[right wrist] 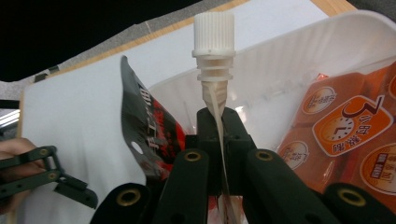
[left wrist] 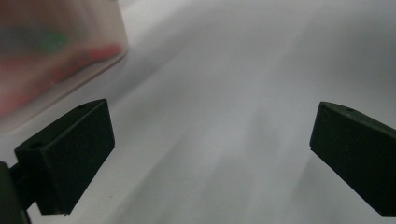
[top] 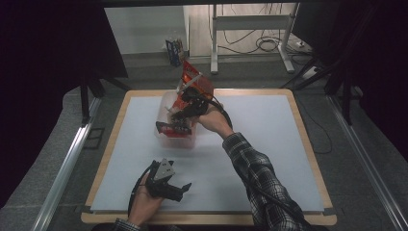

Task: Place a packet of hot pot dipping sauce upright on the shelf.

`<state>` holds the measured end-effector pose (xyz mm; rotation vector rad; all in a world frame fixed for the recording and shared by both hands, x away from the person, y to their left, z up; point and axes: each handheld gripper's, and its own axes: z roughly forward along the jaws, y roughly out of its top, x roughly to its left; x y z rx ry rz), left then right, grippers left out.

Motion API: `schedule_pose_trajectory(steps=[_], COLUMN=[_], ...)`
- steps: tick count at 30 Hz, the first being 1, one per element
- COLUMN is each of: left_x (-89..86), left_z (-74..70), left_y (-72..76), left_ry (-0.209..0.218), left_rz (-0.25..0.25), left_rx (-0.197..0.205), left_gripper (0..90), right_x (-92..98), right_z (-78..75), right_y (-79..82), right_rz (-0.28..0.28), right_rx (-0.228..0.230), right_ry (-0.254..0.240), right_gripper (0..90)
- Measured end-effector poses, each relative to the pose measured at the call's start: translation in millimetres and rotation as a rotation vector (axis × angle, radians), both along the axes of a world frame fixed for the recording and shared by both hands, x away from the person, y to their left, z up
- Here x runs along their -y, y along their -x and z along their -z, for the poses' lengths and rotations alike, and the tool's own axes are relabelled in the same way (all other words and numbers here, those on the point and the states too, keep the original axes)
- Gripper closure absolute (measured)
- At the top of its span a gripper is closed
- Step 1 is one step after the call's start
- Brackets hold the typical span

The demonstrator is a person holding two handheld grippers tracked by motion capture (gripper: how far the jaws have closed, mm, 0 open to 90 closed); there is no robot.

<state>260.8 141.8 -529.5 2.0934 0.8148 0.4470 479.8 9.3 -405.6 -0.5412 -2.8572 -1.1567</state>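
Note:
My right gripper (right wrist: 219,122) is shut on the thin neck of a spouted pouch (right wrist: 214,32), whose white screw cap stands above the jaws. It hangs over a clear plastic bin (right wrist: 289,60). In the bin lie an orange packet (right wrist: 345,126) and a black-and-red packet (right wrist: 149,130). From above, the right gripper (top: 185,113) reaches into the bin (top: 162,107), and an orange packet (top: 195,82) sticks up at its far end. My left gripper (top: 180,189) rests open near the table's front edge. Its jaws (left wrist: 210,154) stand wide apart with nothing between them.
The bin's blurred corner (left wrist: 56,56) shows close at the upper left in the left gripper view. A pale mat (top: 269,139) covers the wooden table. Desk legs and cables (top: 260,43) stand on the floor beyond the far edge.

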Motion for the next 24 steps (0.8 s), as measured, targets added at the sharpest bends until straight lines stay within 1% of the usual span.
schedule_pose_trajectory(steps=[2,9,24], left_x=[0.2,0.0,1.9], left_z=[0.2,0.1,1.1], left_y=[0.1,0.1,0.4], left_ry=[0.008,0.001,-0.007], left_rz=[-0.003,0.001,0.006], left_rx=[0.0,-0.002,-0.006], left_gripper=[0.0,0.0,0.0], right_x=[-0.8,-2.3,-3.2], right_z=[3.1,10.3,13.7], right_y=[-0.6,-1.8,-2.8], right_rz=[0.0,0.001,0.004], right_rx=[-0.003,-0.004,-0.004], right_ry=[0.002,0.004,-0.011], right_gripper=[87.5,87.5,87.3])
